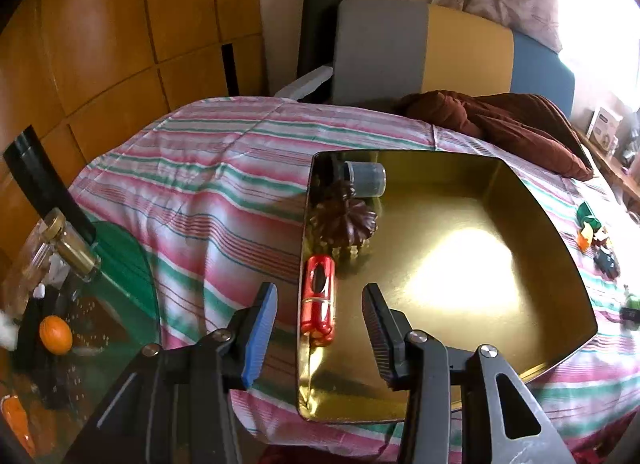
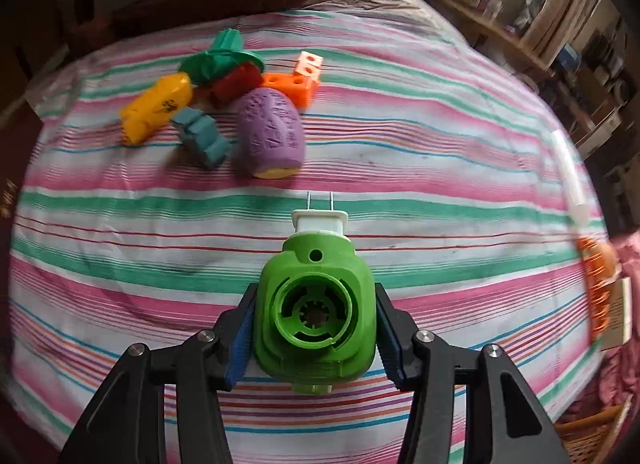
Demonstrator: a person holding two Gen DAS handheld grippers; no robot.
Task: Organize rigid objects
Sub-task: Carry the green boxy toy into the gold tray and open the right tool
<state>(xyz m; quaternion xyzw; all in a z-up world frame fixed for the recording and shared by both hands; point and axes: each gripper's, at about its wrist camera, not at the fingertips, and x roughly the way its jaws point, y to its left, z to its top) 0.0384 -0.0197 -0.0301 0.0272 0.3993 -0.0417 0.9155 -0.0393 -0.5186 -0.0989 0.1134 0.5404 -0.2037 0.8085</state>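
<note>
A shiny gold tray (image 1: 532, 223) lies on the striped bedspread in the left wrist view. Along its left side sit a grey cup (image 1: 366, 179) on its side, a brown pine cone (image 1: 346, 219) and a red toy car (image 1: 319, 300). My left gripper (image 1: 320, 328) is open just above and behind the car, its pads clear of it. In the right wrist view my right gripper (image 2: 314, 328) is shut on a green plug-in device (image 2: 316, 308) with a white two-pin plug, held over the bedspread.
Toys lie grouped on the bedspread (image 2: 400, 151): a purple egg shape (image 2: 270, 131), yellow block (image 2: 156, 111), teal piece (image 2: 202, 135), green hat shape (image 2: 220, 57), orange block (image 2: 292, 85). A glass side table (image 1: 120, 264) with a bottle stands left of the bed. A brown pillow (image 1: 500, 119) lies behind the tray.
</note>
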